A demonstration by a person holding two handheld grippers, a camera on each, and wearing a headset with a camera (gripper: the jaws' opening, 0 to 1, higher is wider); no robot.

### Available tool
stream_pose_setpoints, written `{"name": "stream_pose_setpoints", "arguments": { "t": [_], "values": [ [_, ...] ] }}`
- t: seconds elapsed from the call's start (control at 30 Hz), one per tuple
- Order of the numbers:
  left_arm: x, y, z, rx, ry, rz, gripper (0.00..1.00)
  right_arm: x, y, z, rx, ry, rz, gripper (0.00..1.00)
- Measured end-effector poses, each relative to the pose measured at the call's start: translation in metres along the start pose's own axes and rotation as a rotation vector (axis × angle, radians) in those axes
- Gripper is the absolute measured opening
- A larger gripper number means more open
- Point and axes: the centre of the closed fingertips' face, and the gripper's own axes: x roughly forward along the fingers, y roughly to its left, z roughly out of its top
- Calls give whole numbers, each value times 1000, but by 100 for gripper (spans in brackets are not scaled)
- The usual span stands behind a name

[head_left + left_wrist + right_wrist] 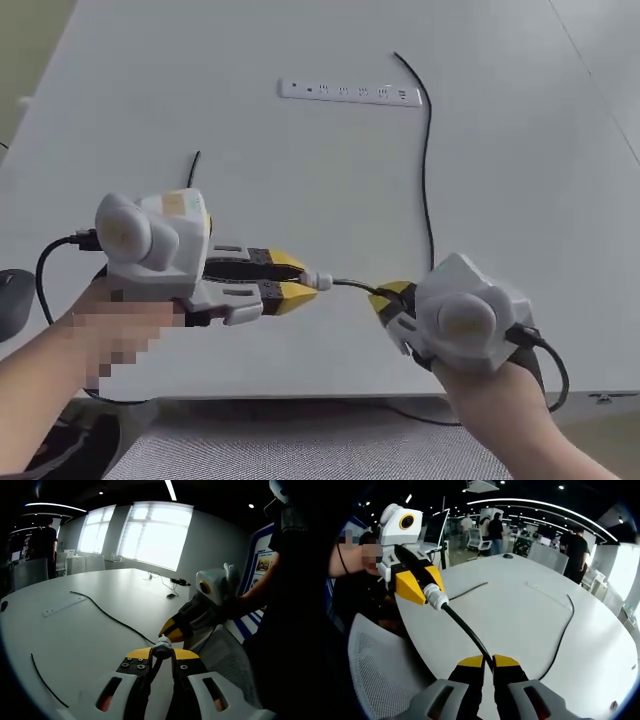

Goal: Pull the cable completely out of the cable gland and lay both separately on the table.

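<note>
My left gripper (292, 283) is shut on a white cable gland (318, 281) over the table's near edge; in the left gripper view the gland (161, 647) sits between the yellow fingertips. A black cable (352, 286) runs out of the gland to my right gripper (385, 298), which is shut on it. The right gripper view shows the cable (465, 628) stretched taut from my closed jaws up to the gland (436, 596) held in the other gripper (422, 587). Cable and gland are still joined, held in the air.
A white power strip (350, 92) lies at the far middle of the white table (300, 180), its black cord (427, 170) running toward the near edge. A short black wire (193, 165) lies at left. A mesh chair (270, 445) is below. People stand in the background.
</note>
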Motion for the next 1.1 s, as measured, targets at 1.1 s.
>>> {"name": "stream_pose_setpoints", "arguments": {
  "t": [1.1],
  "values": [
    [0,-1,0,-16,0,-15,15,-9,51,55,-579,-28,72,1]
  ]
}}
